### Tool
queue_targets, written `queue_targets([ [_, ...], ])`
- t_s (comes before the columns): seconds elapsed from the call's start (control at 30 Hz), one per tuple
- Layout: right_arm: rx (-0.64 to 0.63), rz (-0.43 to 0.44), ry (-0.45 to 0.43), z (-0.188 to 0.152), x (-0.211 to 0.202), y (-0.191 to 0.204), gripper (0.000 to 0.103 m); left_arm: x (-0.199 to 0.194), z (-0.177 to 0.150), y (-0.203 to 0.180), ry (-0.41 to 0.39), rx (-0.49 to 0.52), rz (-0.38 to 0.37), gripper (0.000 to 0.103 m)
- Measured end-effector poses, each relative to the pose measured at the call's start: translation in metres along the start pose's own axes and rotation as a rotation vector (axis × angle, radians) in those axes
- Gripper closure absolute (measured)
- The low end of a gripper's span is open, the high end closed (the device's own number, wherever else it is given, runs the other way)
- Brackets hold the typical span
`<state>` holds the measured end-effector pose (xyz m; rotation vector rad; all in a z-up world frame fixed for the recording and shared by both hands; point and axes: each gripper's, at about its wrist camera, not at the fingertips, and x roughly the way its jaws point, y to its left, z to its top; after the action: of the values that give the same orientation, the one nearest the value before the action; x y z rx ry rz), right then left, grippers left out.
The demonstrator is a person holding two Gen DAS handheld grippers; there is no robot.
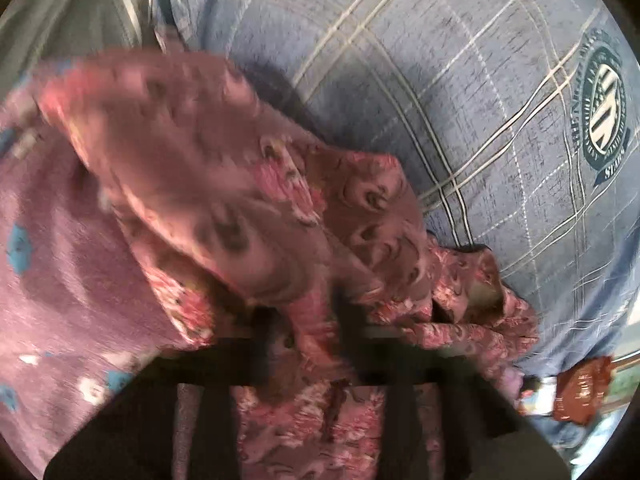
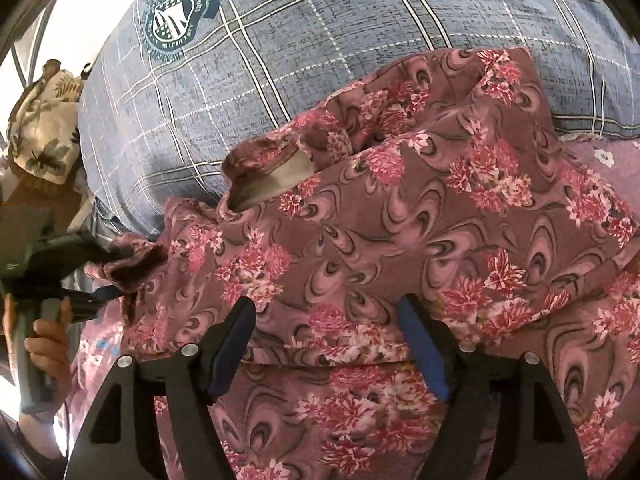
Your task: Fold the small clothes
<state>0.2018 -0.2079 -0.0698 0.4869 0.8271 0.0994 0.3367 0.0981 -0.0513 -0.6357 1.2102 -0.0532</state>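
the left gripper [image 1: 308, 320] is clamped on a blurred fold of the floral garment [image 1: 224, 184], lifted over the plaid pillow [image 1: 460, 80]. in the right wrist view, the right gripper [image 2: 328, 344] hangs jaws apart above the garment, which lies against the pillow.

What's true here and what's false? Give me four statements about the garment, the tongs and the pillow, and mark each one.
1. The right tongs are open over the floral garment. True.
2. The left tongs pinch an edge of the floral garment. True.
3. The pillow is plain red. False: it is blue plaid with a round crest.
4. The floral garment lies folded in a neat flat square. False: it is rumpled, and part of it is bunched up against the pillow.
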Motion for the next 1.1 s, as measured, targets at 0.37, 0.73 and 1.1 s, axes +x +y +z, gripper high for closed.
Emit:
queue_targets([
  [0.37, 0.058, 0.069, -0.002, 0.001, -0.007, -0.015, 0.026, -0.05, -0.039, -0.055, -0.073, 0.006, -0.24, 0.099],
  [0.73, 0.336, 0.42, 0.047, 0.027, -0.038, -0.053, 0.025, -0.001, -0.104, -0.118, 0.085, 0.011, -0.332, 0.099],
  [1.1, 0.479, 0.4, 0.081, 0.01, -0.033, -0.088, 0.027, 0.027, -0.14, -0.109, 0.185, 0.018, -0.406, 0.079],
])
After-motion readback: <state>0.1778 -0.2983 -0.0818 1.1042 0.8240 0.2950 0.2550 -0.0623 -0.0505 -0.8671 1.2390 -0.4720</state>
